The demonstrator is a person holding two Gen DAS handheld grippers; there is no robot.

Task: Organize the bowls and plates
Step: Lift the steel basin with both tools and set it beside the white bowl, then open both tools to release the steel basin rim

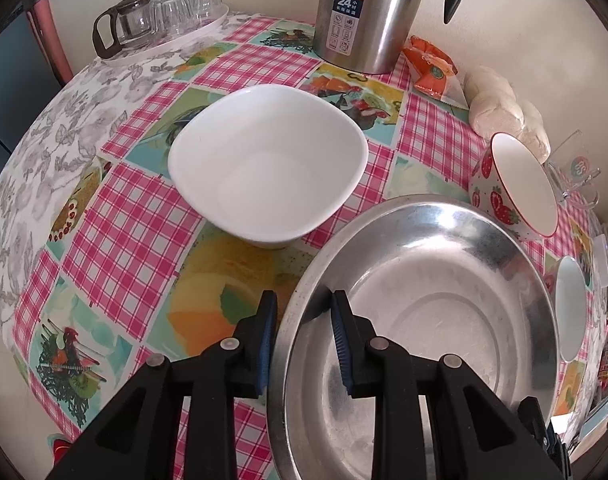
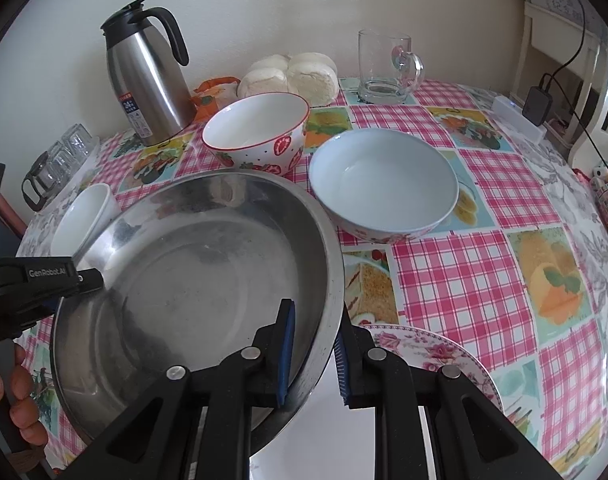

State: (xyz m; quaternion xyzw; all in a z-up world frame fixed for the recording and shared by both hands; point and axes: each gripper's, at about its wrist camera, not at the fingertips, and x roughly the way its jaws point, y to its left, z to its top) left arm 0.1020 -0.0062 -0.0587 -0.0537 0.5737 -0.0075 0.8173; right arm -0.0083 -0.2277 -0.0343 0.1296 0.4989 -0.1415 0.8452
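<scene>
The table (image 2: 456, 280) wears a pink-checked oilcloth with fruit and cake pictures, over a grey floral cloth showing at the edges. On it stand a steel thermos jug (image 2: 145, 80), a strawberry-patterned bowl (image 2: 259, 136), a pale blue bowl (image 2: 384, 184), a white squarish bowl (image 1: 267, 164), a glass mug (image 2: 384, 68) and a floral plate (image 2: 436, 356). Bagged buns (image 2: 295, 76) and an orange packet (image 1: 432, 70) lie by the wall (a tray of upturned glasses (image 1: 171, 12) sits at the far corner).

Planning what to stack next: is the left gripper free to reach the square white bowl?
Probably not yet: the left gripper straddles the steel basin's rim, though the white bowl sits unobstructed just ahead.
</scene>
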